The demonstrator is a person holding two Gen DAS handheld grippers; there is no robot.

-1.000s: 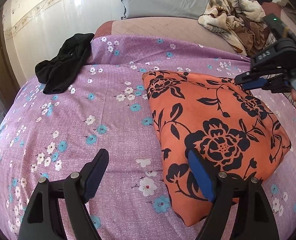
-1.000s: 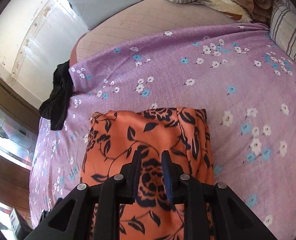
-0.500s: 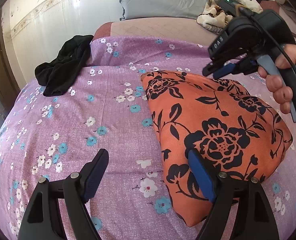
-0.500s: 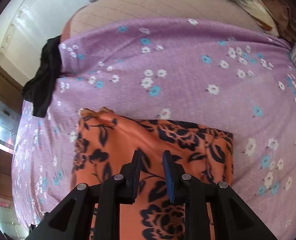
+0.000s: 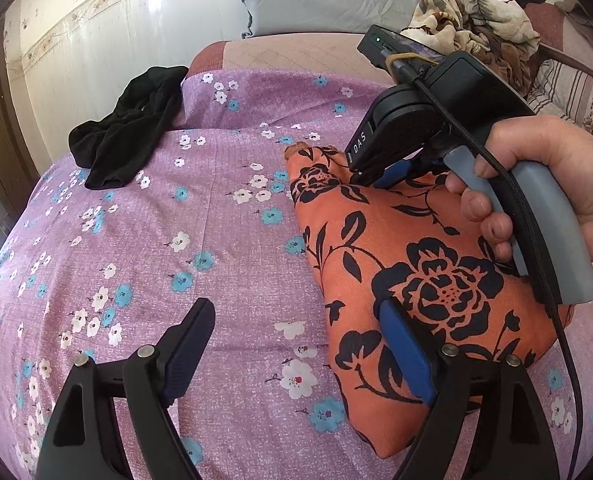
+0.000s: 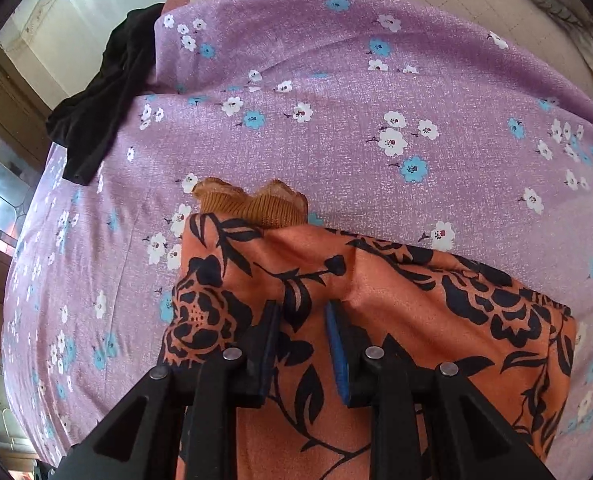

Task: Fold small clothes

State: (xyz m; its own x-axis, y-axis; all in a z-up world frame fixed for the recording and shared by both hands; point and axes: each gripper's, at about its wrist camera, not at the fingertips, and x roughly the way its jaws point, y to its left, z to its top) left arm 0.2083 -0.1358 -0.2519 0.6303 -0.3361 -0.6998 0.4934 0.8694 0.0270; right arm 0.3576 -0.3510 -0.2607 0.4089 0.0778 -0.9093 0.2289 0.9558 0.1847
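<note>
Orange fabric printed with black flowers — the folded garment (image 5: 424, 280) — is spread on the purple floral bedspread (image 5: 216, 248), towards its near right corner. A ribbed mustard-coloured trim with a frilled edge (image 6: 252, 204) is seen poking out at the garment's far left corner. The left gripper (image 5: 296, 344) is held with its jaws spread wide and nothing grasped: one finger is poised over bare bedspread, the other (blue-padded) over the garment's near left edge. The right gripper (image 6: 302, 336), gripped by a hand (image 5: 552, 200), is pointed down at the garment near its far left corner; its jaws are parted only narrowly, having just been opening, and a ridge of cloth lies in line with the gap — whether the pads pinch it cannot be told. A crumpled black garment (image 5: 128, 136) is draped at the bedspread's far left corner.
</note>
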